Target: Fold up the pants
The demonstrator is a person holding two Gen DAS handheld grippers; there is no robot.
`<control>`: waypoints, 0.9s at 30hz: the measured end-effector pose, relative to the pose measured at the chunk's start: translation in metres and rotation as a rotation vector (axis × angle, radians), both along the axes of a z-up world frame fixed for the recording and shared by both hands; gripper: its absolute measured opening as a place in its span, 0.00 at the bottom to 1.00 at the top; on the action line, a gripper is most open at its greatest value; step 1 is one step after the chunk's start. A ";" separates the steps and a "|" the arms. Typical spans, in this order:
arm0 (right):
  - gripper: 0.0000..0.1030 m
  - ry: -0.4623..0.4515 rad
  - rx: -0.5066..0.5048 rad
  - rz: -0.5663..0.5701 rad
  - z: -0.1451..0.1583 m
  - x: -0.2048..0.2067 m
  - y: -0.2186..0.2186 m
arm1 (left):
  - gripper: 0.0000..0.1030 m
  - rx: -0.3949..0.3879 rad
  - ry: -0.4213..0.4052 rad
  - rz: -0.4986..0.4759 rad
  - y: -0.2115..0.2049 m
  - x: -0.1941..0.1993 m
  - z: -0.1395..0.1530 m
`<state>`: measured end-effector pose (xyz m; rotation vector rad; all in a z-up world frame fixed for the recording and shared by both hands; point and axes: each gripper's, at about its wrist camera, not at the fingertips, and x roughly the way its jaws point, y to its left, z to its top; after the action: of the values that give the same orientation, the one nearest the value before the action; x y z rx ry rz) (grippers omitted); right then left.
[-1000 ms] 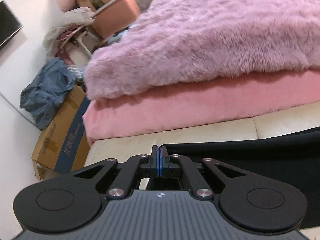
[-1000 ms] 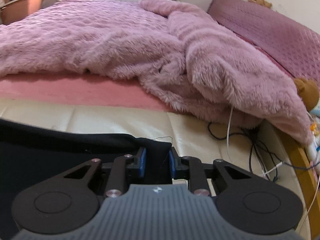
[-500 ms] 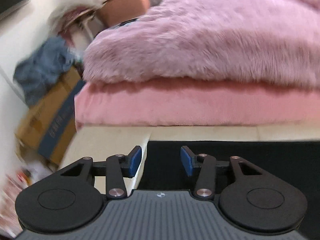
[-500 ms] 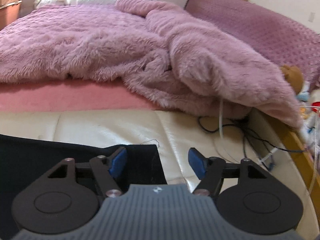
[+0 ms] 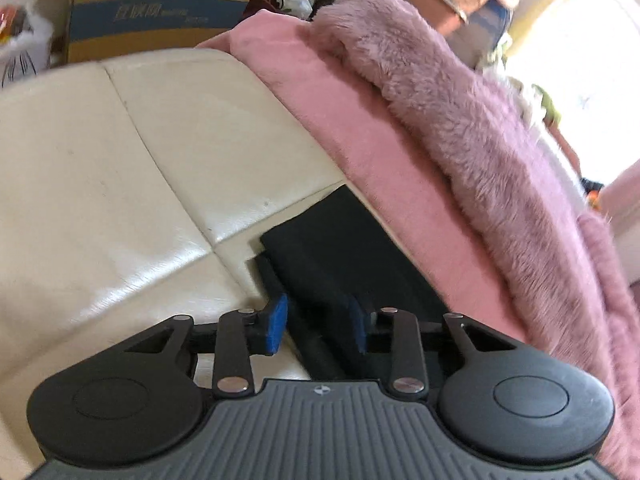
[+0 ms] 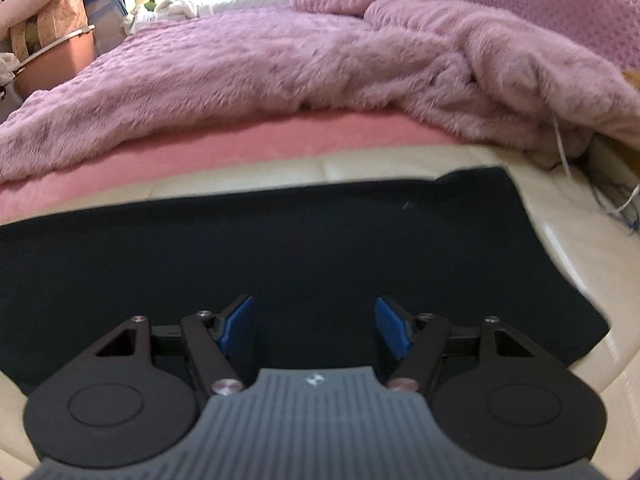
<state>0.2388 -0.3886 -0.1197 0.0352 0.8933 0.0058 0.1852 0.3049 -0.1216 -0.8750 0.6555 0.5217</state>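
The black pants (image 6: 280, 240) lie flat in a folded rectangle on the cream leather surface (image 6: 560, 216). In the left wrist view their layered left end (image 5: 336, 240) shows beside the pink sheet. My left gripper (image 5: 318, 330) is open, its blue pads either side of the pants' left edge, holding nothing. My right gripper (image 6: 314, 326) is open wide and empty, hovering over the near middle of the pants.
A fluffy purple blanket (image 6: 280, 60) and a pink sheet (image 6: 240, 140) lie just behind the pants. Cables (image 6: 616, 200) trail at the right. A cardboard box (image 5: 160, 8) and clutter stand past the cream surface's left end (image 5: 100, 160).
Both grippers let go of the pants and opened. The left one swung to face along the pants' left end. The right one pulled back and left over the cloth.
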 end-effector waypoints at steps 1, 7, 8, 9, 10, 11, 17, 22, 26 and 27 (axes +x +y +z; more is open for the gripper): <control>0.61 0.013 -0.001 0.002 -0.004 -0.001 0.003 | 0.34 -0.010 -0.021 0.012 0.000 0.001 -0.002; 0.59 0.070 -0.062 0.035 -0.017 -0.001 0.018 | 0.07 0.006 0.024 0.051 0.000 0.017 -0.012; 0.59 0.076 -0.070 0.042 -0.019 -0.002 0.020 | 0.02 0.030 0.042 0.049 -0.002 0.020 -0.010; 0.60 0.082 -0.084 0.051 -0.020 -0.002 0.022 | 0.01 0.060 0.050 0.039 -0.004 0.022 -0.008; 0.60 0.085 -0.093 0.056 -0.021 -0.001 0.021 | 0.01 0.092 0.054 0.026 -0.007 0.021 -0.006; 0.60 0.091 -0.092 0.053 -0.021 0.001 0.020 | 0.01 0.144 0.075 0.010 -0.010 0.023 -0.001; 0.61 0.122 -0.097 0.047 -0.022 0.005 0.020 | 0.04 0.193 0.141 -0.032 -0.009 0.024 -0.004; 0.62 0.123 -0.099 0.047 -0.022 0.005 0.021 | 0.28 0.141 0.101 0.036 -0.005 0.008 0.005; 0.64 0.123 -0.097 0.043 -0.022 0.005 0.022 | 0.48 -0.012 0.043 0.065 -0.004 -0.005 -0.002; 0.65 0.124 -0.098 0.041 -0.022 0.006 0.023 | 0.48 -0.058 0.027 0.067 -0.005 -0.006 -0.006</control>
<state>0.2445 -0.3659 -0.1420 -0.0749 1.0175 -0.0017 0.1797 0.3002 -0.1276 -0.9486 0.6706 0.5776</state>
